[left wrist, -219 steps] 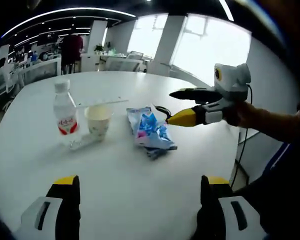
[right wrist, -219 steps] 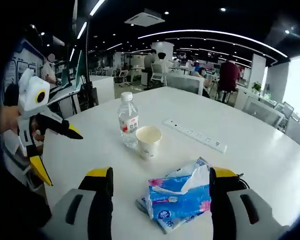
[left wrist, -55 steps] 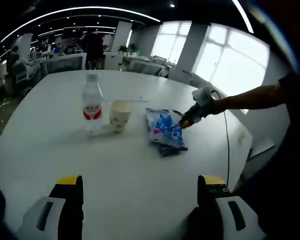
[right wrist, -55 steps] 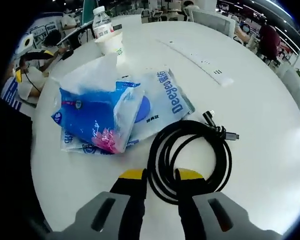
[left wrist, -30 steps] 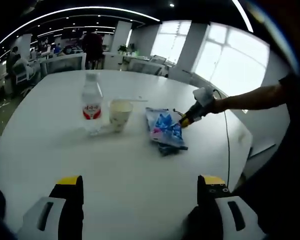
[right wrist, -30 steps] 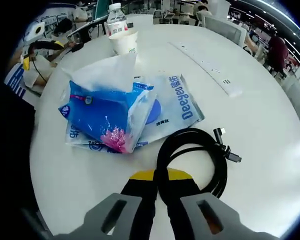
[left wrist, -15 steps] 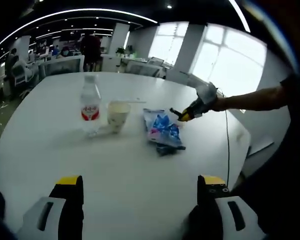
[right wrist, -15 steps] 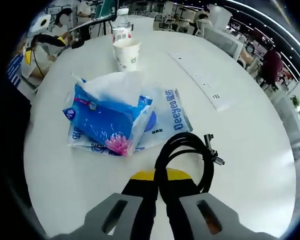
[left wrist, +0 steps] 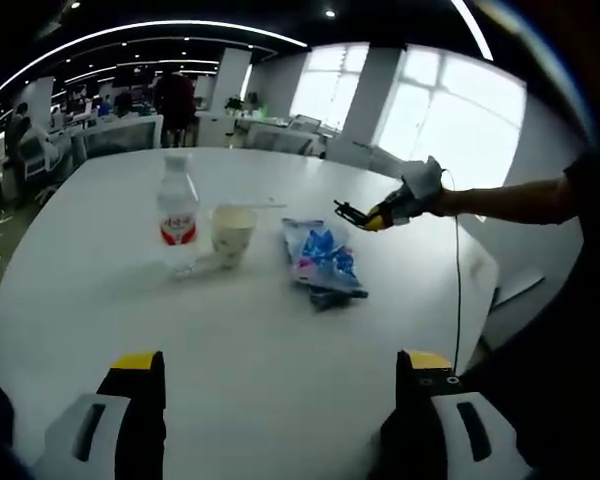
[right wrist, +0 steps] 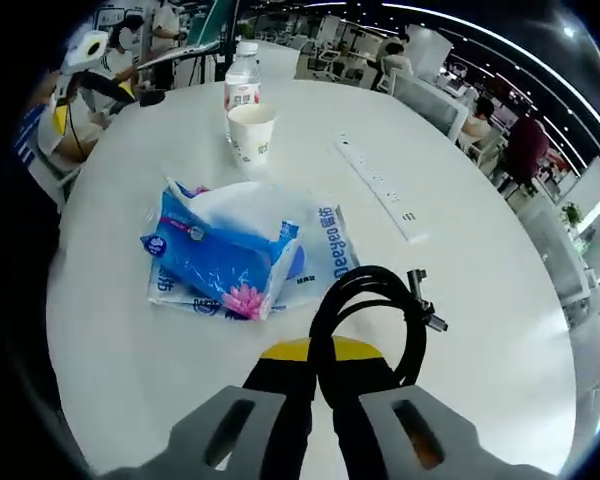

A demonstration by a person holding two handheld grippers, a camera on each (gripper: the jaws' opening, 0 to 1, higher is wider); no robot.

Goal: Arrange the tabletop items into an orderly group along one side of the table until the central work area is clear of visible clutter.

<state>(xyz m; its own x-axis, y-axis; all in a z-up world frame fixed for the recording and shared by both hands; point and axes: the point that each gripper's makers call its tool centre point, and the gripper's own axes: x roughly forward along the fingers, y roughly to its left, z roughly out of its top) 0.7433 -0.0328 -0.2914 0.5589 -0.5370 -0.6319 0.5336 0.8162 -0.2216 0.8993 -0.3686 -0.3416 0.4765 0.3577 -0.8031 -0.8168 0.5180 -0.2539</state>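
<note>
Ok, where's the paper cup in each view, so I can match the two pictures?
Left gripper view: the paper cup is left of centre, just right of the water bottle.
Right gripper view: upper left, the cup stands in front of the bottle.
Shared landmark: the blue tissue pack.

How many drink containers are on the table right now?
2: a water bottle at the far side, and a paper cup right beside it, nearer the tissue pack.
</note>
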